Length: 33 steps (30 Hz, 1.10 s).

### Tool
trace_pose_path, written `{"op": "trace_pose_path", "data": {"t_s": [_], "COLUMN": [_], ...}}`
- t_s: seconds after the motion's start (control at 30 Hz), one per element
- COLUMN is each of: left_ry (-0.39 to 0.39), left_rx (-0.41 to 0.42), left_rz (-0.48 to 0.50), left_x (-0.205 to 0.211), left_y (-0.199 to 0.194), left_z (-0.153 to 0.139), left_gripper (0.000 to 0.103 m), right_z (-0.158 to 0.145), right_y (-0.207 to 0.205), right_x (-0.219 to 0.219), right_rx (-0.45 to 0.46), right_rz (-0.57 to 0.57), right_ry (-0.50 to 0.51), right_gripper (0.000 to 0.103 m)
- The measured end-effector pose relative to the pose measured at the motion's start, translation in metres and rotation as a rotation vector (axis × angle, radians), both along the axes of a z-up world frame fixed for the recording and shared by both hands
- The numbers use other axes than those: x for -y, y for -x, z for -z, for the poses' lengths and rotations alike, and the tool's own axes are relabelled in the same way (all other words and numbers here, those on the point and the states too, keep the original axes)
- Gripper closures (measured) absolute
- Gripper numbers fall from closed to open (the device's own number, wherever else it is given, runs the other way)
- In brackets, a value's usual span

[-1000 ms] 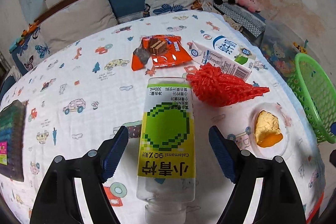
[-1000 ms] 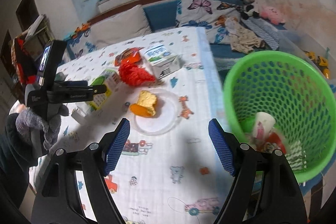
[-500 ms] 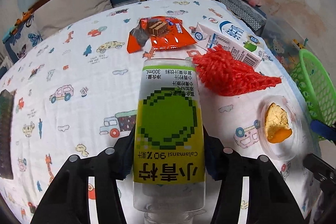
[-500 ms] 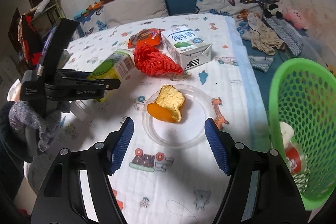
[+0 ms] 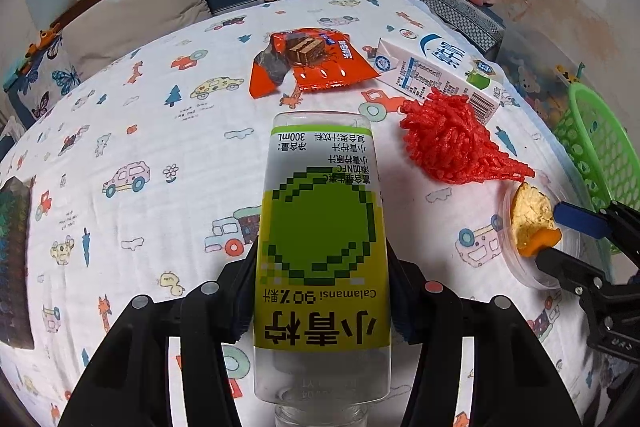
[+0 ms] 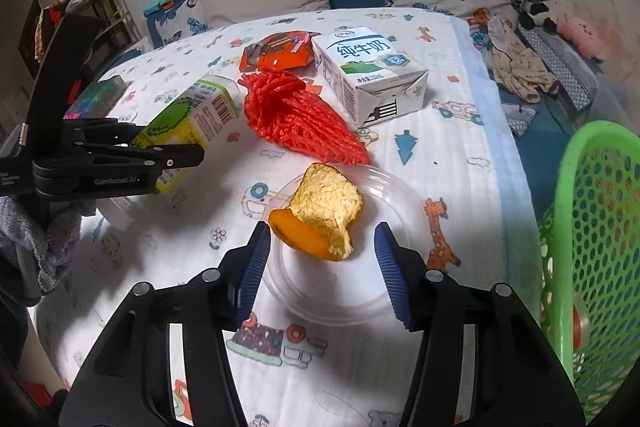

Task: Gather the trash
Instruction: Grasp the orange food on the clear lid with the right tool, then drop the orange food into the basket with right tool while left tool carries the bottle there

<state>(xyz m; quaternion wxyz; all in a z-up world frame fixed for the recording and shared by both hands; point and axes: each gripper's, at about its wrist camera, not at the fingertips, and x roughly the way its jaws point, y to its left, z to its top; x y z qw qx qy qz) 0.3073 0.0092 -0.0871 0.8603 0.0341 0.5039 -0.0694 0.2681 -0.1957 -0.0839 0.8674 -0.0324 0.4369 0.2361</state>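
**Trash collection: two pickups in hand, bin at the table's right edge**

Left gripper (image 5: 320,291): jaws have just closed and now clamp the juice bottle (image 5: 322,239) across its labelled body; the bottle lies near the table's front edge, cap end toward the camera. Whether it rests on the cloth or is raised, I cannot tell.

Right gripper (image 6: 318,267): jaws part-open and just been narrowing; the orange peel (image 6: 320,213) sits between them, pads close on either side but not pressing. The peel lies in a clear plastic dish (image 6: 396,195) near the table's right edge.

Remaining litter, mid-table: red foam net (image 6: 296,119), just touching the dish's far rim; milk carton (image 6: 372,75); orange snack wrapper (image 5: 312,61) toward the far edge.

Step judged: grasping. Next, the right jaws need to finish closing on the peel alone, sparing the dish rim, then lift.

Room: the green basket (image 6: 592,235) stands just off the right edge, beside the dish, already holding items. The path from dish to basket looks unobstructed; the bottle must cross over the dish and the other gripper.
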Motion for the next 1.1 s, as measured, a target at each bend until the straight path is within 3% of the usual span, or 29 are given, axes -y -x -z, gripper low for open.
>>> {"op": "trace_pose_path", "data": {"t_s": [0.4, 0.63, 0.73, 0.83, 1.1], "left_ry": [0.020, 0.009, 0.014, 0.000, 0.025], "left_rx": [-0.004, 0.005, 0.000, 0.008, 0.039], "left_rz": [0.001, 0.015, 0.009, 0.003, 0.017], "left_x": [-0.002, 0.003, 0.001, 0.000, -0.001], "left_y": [-0.001, 0.001, -0.001, -0.002, 0.011], "left_z": [0.000, 0.001, 0.004, 0.005, -0.011], "left_gripper": [0.047, 0.042, 0.042, 0.050, 0.051], "right_z": [0.006, 0.001, -0.004, -0.010, -0.029], "right_y": [-0.001, 0.003, 0.006, 0.011, 0.026], "right_x": [-0.009, -0.004, 0.001, 0.004, 0.013], "right_rx": [0.011, 0.028, 0.031, 0.040, 0.065], "right_rz": [-0.018, 0.006, 0.018, 0.026, 0.042], "right_ry": [0.014, 0.001, -0.021, -0.034, -0.079], "right_gripper": [0.054, 0.066, 0.068, 0.069, 0.069]}}
